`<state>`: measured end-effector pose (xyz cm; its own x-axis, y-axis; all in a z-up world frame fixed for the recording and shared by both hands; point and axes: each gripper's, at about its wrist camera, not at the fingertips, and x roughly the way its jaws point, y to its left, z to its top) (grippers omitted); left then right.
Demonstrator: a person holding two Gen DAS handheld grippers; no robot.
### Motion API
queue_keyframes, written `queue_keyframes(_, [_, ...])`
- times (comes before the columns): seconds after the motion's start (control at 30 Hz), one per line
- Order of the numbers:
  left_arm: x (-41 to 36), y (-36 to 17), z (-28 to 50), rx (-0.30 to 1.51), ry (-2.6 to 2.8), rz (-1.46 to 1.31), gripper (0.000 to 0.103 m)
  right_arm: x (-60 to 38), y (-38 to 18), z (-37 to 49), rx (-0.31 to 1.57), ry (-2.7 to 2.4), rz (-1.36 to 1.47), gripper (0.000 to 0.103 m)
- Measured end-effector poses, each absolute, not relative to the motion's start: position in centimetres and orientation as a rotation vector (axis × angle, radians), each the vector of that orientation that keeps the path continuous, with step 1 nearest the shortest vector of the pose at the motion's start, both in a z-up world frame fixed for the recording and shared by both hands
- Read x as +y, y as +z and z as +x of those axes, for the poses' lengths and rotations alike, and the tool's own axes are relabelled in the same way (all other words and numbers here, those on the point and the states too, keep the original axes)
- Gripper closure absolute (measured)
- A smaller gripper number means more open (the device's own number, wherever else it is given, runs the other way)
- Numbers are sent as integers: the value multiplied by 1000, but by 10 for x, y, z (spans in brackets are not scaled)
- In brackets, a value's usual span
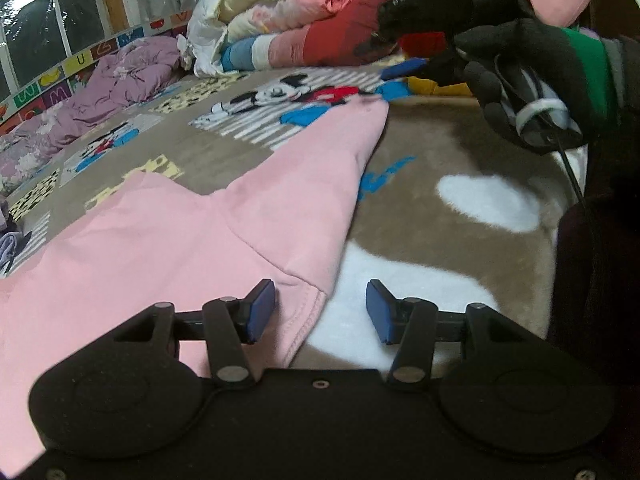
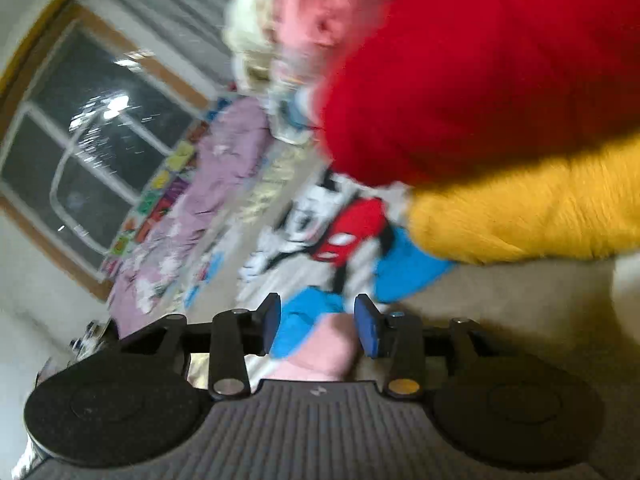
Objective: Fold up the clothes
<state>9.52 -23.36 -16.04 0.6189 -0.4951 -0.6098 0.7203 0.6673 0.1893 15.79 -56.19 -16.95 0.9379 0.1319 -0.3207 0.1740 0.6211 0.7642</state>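
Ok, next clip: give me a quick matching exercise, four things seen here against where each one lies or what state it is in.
Things:
1. pink garment
2. left tongs
3. purple bedding
4. gloved hand

Places or states:
A. bunched along the alphabet border by the window
B. open, at the garment's stitched hem
C. spread flat on the cartoon blanket
D. raised at upper right, gripping the other tool's handle

Pairs: 1-C, 2-B, 3-A, 4-D

A pink garment (image 1: 168, 236) lies spread flat on the cartoon-print blanket (image 1: 440, 152), one stitched hem corner nearest.
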Motion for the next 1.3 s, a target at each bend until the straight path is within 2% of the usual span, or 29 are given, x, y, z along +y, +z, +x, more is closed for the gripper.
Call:
queue_keyframes(0.13, [-234, -167, 91, 558, -712, 440, 53, -526, -149, 150, 361, 154, 872, 61])
queue_keyframes(0.3, [-228, -166, 95, 585, -701, 387, 49, -466, -183, 151, 551, 271, 977, 57])
queue_keyframes(0.33, [-227, -166, 95, 588, -698, 383, 49, -460, -188, 149, 585, 218, 939, 59])
queue_keyframes(0.37, [-226, -166, 94, 590, -696, 380, 48, -459, -192, 145, 588, 178, 926, 73])
queue_keyframes(0.43, [-223, -165, 92, 587, -695, 371, 48, -471, -188, 137, 561, 81, 902, 82])
queue_keyframes(0.5, [-221, -164, 90, 583, -695, 362, 47, -484, -179, 130, 526, -32, 865, 81])
queue_keyframes(0.6, [-217, -163, 87, 576, -695, 349, 47, -513, -179, 126, 480, -166, 874, 67])
queue_keyframes(0.8, [-208, -155, 78, 532, -702, 346, 46, -528, -176, 124, 390, -129, 869, 59])
queue_keyframes(0.83, [-207, -155, 76, 532, -706, 353, 46, -520, -173, 126, 398, -90, 855, 57])
queue_keyframes(1.03, [-201, -166, 71, 559, -699, 385, 46, -468, -184, 131, 588, 103, 766, 59])
queue_keyframes(1.07, [-199, -165, 69, 559, -698, 383, 46, -470, -192, 130, 609, 54, 755, 86])
queue_keyframes(1.13, [-195, -162, 66, 555, -698, 383, 46, -481, -197, 125, 585, -5, 819, 103])
queue_keyframes(1.2, [-192, -159, 61, 546, -705, 387, 46, -485, -191, 116, 559, -57, 788, 101])
queue_keyframes(1.23, [-191, -158, 57, 542, -709, 390, 46, -483, -186, 113, 550, -87, 755, 82])
queue_keyframes(1.27, [-189, -157, 54, 537, -712, 394, 46, -482, -182, 109, 538, -112, 731, 57])
queue_keyframes(1.3, [-187, -156, 50, 531, -714, 397, 46, -484, -181, 107, 520, -126, 733, 53])
